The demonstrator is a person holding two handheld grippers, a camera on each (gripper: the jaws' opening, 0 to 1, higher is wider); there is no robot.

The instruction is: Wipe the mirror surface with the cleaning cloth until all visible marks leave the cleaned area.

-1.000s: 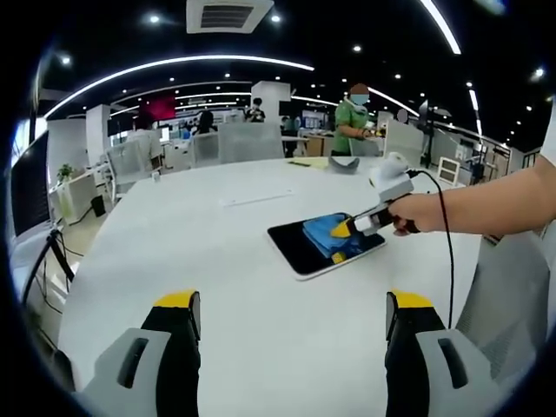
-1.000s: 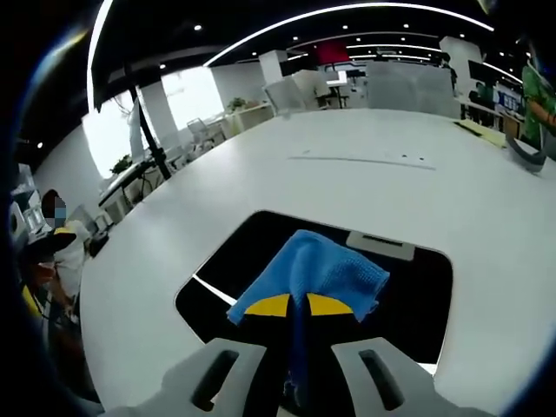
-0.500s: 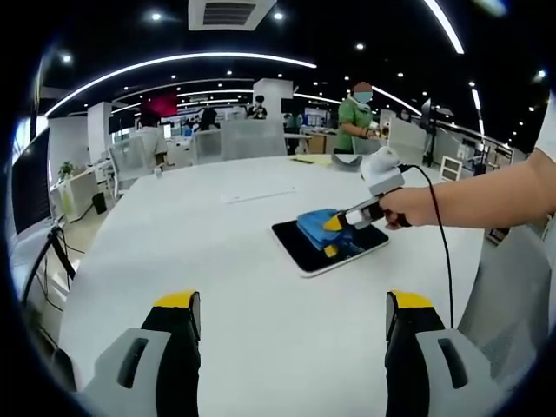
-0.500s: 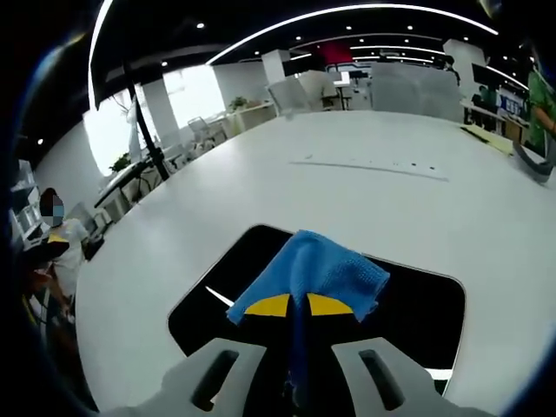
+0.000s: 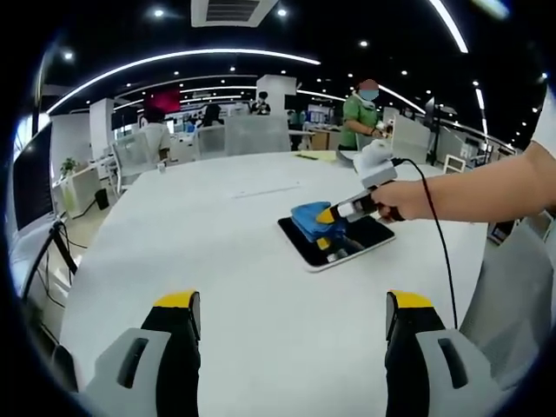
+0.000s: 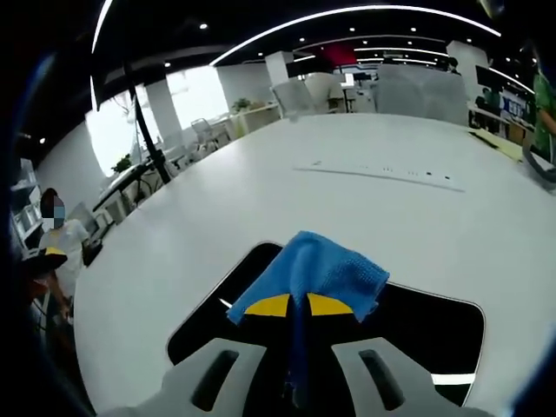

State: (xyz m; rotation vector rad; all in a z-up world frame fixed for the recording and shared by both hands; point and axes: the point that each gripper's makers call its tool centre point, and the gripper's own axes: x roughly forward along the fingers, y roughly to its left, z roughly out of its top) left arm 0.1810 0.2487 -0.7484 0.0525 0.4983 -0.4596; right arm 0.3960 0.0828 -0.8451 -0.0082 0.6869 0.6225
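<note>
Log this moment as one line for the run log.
task: wipe mirror | right gripper: shut on blue cloth, cloth on mirror near its far edge | left gripper: open, above white table, holding nothing

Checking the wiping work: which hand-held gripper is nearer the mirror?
Right. The right gripper holds the cloth on the mirror; the left gripper hangs open, well short of it.

A dark ceiling [image 5: 347,22] with curved light strips [image 5: 174,62] spans an open office of white columns [image 5: 276,89], chairs [image 5: 252,135] and bright windows [image 6: 195,97].
</note>
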